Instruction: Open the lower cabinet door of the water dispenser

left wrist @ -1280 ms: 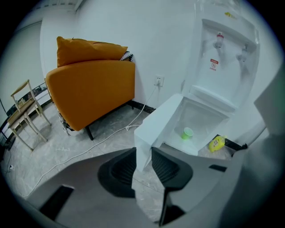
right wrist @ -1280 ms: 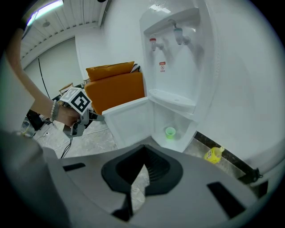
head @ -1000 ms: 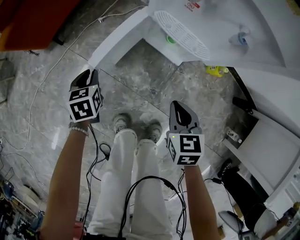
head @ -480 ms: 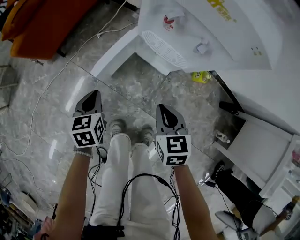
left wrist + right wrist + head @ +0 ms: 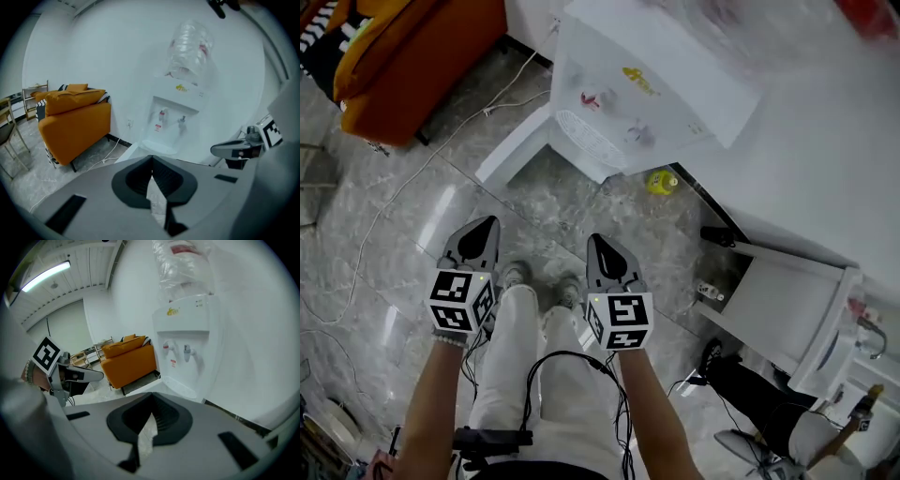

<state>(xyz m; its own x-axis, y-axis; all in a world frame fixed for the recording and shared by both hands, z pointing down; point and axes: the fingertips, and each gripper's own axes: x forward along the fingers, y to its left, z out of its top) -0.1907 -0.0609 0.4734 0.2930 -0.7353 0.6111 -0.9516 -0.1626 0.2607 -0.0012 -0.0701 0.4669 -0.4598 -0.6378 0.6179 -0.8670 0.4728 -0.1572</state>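
The white water dispenser (image 5: 628, 84) stands at the top of the head view, with a clear bottle (image 5: 190, 47) on top of it. Its lower cabinet door (image 5: 514, 145) is swung out to the left over the floor. My left gripper (image 5: 487, 225) and right gripper (image 5: 595, 242) hang side by side above the person's shoes, well short of the dispenser. Both are shut and hold nothing. The left gripper view has its jaws (image 5: 151, 159) closed and aimed at the dispenser (image 5: 176, 117). The right gripper's jaws (image 5: 151, 403) are closed too.
An orange sofa (image 5: 412, 56) stands at the upper left, with a white cable (image 5: 422, 169) trailing over the marble floor. A yellow-green object (image 5: 661, 181) lies by the dispenser's base. A white shelf unit (image 5: 787, 300) is at the right. The person's legs (image 5: 534, 366) are below the grippers.
Both grippers have risen away from the floor and drawn closer together. The head view has shifted, so the whole dispenser and the sofa now show.
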